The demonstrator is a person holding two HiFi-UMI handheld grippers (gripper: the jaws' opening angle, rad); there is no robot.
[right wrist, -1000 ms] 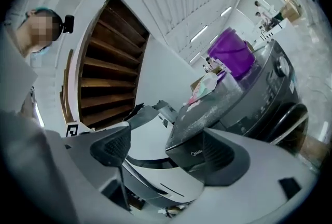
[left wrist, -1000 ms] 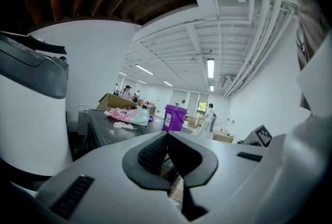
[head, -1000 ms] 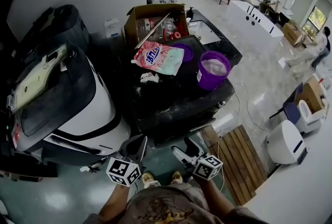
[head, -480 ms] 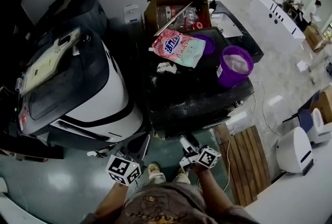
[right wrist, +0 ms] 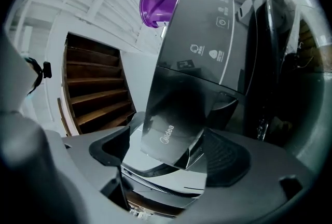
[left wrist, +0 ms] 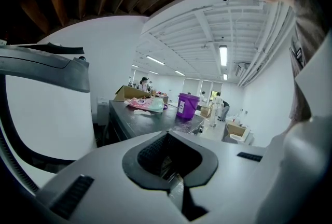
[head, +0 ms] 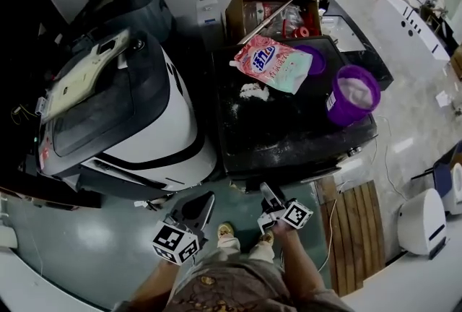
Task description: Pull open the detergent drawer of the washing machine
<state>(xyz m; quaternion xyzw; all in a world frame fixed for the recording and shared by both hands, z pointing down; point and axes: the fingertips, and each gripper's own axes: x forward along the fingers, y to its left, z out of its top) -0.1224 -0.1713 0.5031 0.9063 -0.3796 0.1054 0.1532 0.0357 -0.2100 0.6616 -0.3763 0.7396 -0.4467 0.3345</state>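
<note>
The black washing machine [head: 289, 137] stands in the middle of the head view. Its glossy black detergent drawer front [right wrist: 174, 114], with a white logo, fills the middle of the right gripper view. My right gripper [head: 268, 192] [right wrist: 168, 153] is at the machine's front lower edge. Its jaws stand open on either side of the drawer front's corner. A thin gap shows at the left jaw. My left gripper [head: 198, 204] [left wrist: 174, 168] hangs low to the left, off the machine, shut with nothing in it. The drawer is hidden in the head view.
A detergent bag [head: 273, 61] and a purple bucket [head: 352, 95] sit on the washer's top, with a cardboard box [head: 271, 7] behind. A white-and-black machine [head: 159, 130] stands close on the left. A wooden pallet [head: 354, 231] lies on the floor at right.
My right gripper has moved forward to the washer's front edge. The left gripper has stayed low at the left. The head view has shifted, so the machines sit further right.
</note>
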